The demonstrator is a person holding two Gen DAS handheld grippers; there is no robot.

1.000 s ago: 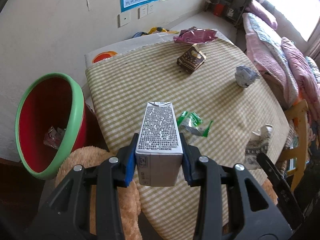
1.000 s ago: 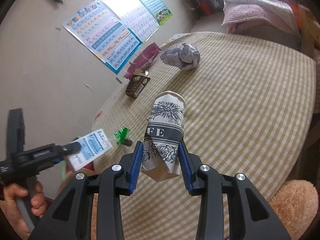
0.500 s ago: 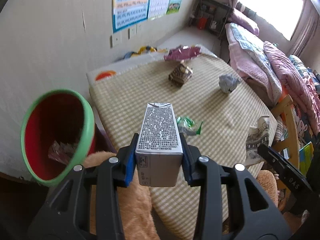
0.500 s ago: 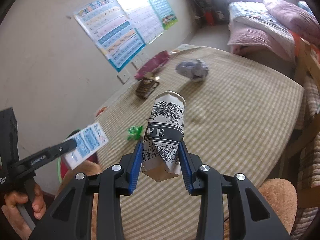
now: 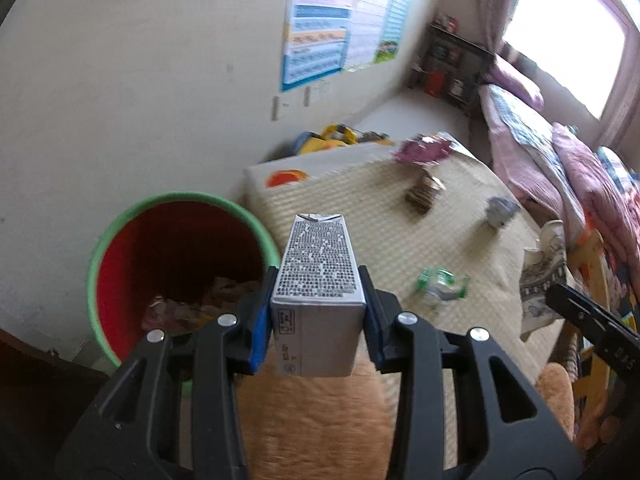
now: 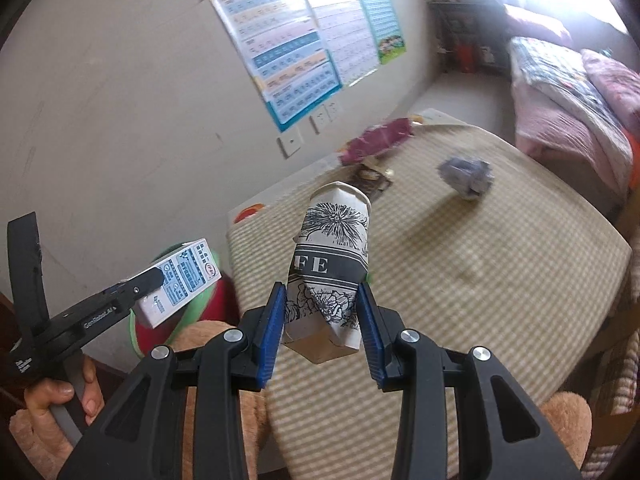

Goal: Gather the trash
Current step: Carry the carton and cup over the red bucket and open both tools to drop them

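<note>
My left gripper is shut on a grey milk carton and holds it in the air beside the table's left edge, close to the red bin with a green rim, which holds some trash. The carton also shows in the right wrist view. My right gripper is shut on a crushed paper coffee cup above the checked table. On the table lie a green wrapper, a brown carton, a crumpled grey paper ball and a purple wrapper.
A brown plush toy lies below both grippers at the table's near edge. A wall with posters stands behind the table. A bed with pink bedding lies to the right. The bin shows partly behind the carton in the right wrist view.
My left gripper has swung left with the milk carton, so the bin now sits closer and more central. My right gripper has pulled back and up with the cup.
</note>
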